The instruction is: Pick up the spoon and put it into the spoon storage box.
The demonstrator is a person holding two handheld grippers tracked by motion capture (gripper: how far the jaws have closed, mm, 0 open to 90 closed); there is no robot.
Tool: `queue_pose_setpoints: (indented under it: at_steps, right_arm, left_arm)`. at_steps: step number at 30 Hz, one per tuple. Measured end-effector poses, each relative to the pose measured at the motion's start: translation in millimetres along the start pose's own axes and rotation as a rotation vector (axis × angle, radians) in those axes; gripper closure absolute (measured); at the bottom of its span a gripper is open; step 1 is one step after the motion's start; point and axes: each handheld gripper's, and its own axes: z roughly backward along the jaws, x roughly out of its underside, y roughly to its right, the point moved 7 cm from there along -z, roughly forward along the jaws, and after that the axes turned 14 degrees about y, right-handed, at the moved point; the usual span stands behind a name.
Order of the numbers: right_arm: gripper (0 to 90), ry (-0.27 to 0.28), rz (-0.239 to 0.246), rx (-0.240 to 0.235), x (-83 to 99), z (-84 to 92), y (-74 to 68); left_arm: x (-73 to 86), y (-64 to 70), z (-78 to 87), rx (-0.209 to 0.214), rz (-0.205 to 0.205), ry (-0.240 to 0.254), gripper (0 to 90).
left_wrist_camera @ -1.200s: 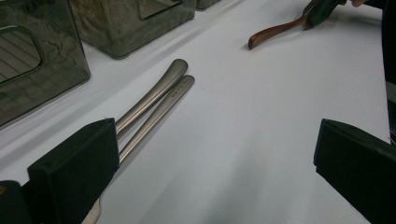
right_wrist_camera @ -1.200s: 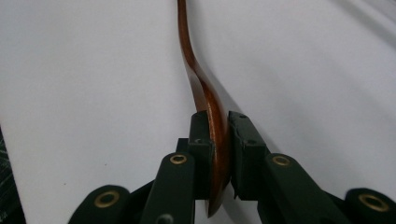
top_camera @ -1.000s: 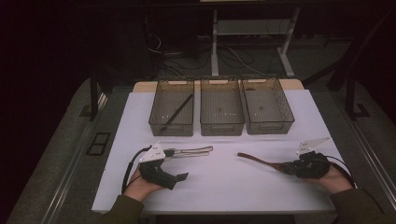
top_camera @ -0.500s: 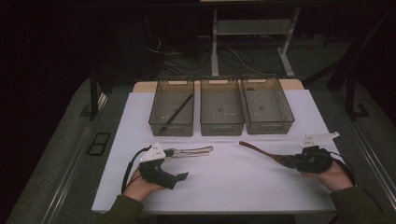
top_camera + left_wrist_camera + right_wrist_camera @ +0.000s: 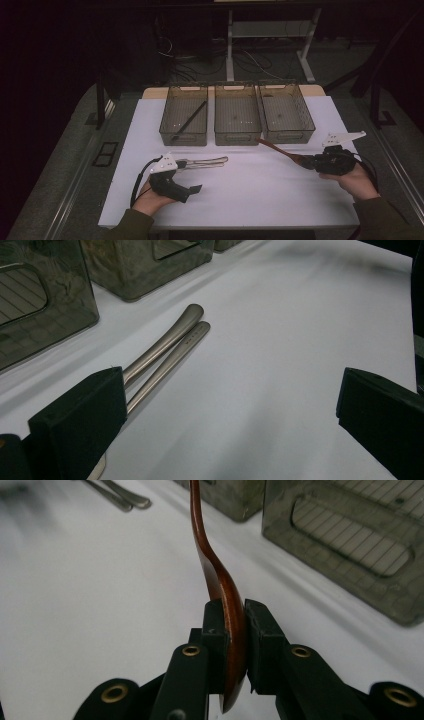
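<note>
Your right gripper [image 5: 227,630] is clamped on the bowl of the wooden spoon [image 5: 280,150], whose handle tip reaches the front wall of the right-hand bin [image 5: 287,135], just in front of the gap beside the middle bin [image 5: 236,134]. You look to be carrying it for sorting; next, lift it over a rim and release. Your left gripper [image 5: 220,415] rests wide open and empty on the desk [image 5: 260,195], well left of that bin, beside two metal utensils [image 5: 170,347].
</note>
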Motion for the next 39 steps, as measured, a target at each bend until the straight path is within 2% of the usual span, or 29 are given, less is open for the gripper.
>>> queue_pose_setpoints:
  at_steps: [15,25,30,39]
  right_arm:
    - [79.2,0.065,-0.012,0.026,-38.4,-13.0,5.6]
    - [79.1,0.077,-0.009,0.051,-59.1,-33.0,7.2]
    - [79.1,0.090,-0.015,0.045,-68.1,-41.5,7.9]
    - [79.1,0.107,-0.002,0.064,-95.2,-66.9,9.7]
  left_arm:
    - [1.2,1.1,-1.3,0.007,-0.014,-0.007,0.0]
    - [0.3,2.7,-1.9,0.013,-0.017,0.000,0.0]
    - [-0.1,2.4,-2.1,0.011,-0.021,0.005,0.0]
    - [-0.9,2.1,-1.7,0.012,-0.023,0.014,0.0]
